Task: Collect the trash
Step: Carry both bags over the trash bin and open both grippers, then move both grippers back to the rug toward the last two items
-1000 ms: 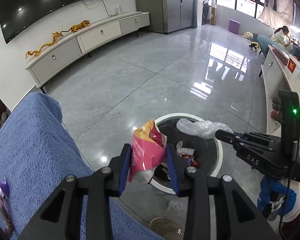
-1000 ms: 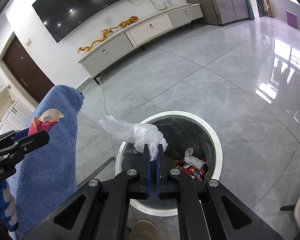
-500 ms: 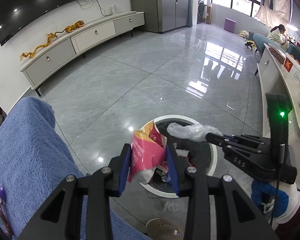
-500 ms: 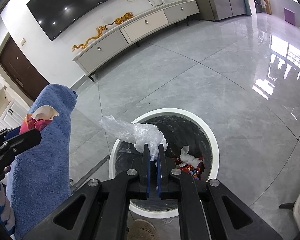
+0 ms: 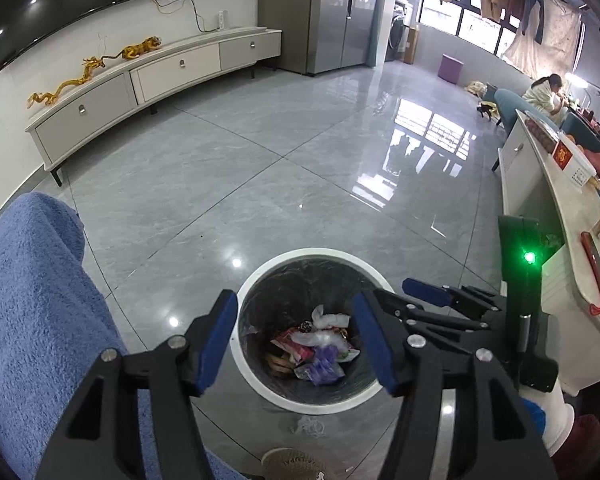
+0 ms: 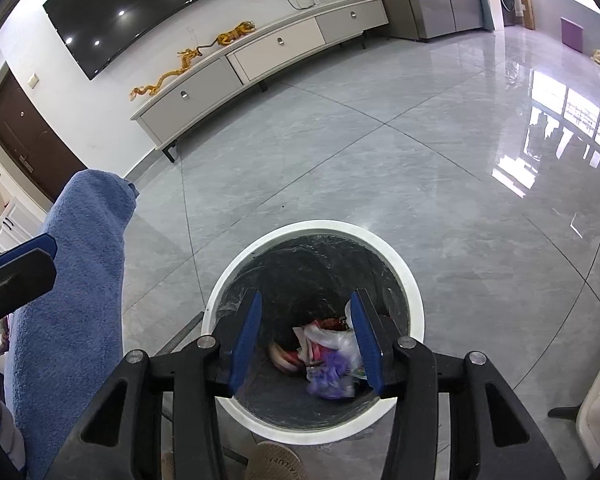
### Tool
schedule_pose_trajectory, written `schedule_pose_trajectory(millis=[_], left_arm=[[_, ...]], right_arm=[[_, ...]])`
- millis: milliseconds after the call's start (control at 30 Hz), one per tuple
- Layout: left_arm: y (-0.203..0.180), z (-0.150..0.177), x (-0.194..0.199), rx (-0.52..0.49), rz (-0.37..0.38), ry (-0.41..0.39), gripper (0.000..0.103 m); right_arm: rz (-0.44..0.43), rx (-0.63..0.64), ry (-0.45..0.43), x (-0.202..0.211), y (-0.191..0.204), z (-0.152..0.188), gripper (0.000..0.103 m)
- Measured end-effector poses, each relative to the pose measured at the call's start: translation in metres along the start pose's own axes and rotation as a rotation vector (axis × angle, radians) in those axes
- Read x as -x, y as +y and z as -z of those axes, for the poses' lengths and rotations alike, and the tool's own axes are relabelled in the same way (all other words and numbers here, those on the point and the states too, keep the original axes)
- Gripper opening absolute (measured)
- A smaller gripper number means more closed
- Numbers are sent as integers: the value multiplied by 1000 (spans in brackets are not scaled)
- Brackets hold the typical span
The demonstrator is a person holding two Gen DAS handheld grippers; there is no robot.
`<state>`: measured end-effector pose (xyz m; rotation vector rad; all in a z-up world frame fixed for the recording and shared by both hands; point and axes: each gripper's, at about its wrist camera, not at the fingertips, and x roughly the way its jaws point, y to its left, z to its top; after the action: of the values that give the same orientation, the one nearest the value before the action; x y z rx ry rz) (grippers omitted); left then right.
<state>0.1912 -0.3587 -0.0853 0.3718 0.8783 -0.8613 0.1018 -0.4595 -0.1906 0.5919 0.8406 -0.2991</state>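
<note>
A round white-rimmed trash bin (image 5: 256, 280) with a dark liner stands on the grey floor; it also shows in the right wrist view (image 6: 412, 280). Crumpled wrappers and plastic (image 5: 316, 352) lie at its bottom, also seen in the right wrist view (image 6: 328, 356). My left gripper (image 5: 294, 328) is open and empty above the bin. My right gripper (image 6: 305, 330) is open and empty above the bin too; it shows in the left wrist view (image 5: 396, 294) at the right.
A blue towel-covered surface (image 5: 32, 312) sits at the left, also in the right wrist view (image 6: 80, 280). A white counter (image 5: 556, 208) stands at the right. A slipper (image 6: 272, 460) lies by the bin. A long TV cabinet (image 5: 140, 80) lines the far wall.
Both grippers have opened. The pink snack bag has dropped from the left gripper and the clear plastic bag from the right; both now lie in the bin.
</note>
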Motion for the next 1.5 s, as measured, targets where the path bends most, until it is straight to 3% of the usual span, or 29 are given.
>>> schedule_pose_trajectory(millis=[333, 533, 800, 1033, 1300, 1500], left_arm=[[19, 13, 41, 33, -68, -64, 59], [34, 28, 78, 59, -159, -130, 59], [63, 62, 131, 108, -189, -181, 59], [124, 109, 174, 254, -244, -205, 59], [214, 167, 216, 454, -368, -230, 59], [251, 203, 219, 515, -352, -209, 59]], right_arm=[[-19, 38, -52, 36, 19, -4, 46], [-32, 104, -101, 70, 48, -6, 46], [-51, 192, -155, 107, 92, -3, 46], [-75, 265, -190, 130, 137, 1, 46], [-113, 358, -208, 141, 197, 6, 46], [-147, 431, -180, 129, 236, 12, 46]])
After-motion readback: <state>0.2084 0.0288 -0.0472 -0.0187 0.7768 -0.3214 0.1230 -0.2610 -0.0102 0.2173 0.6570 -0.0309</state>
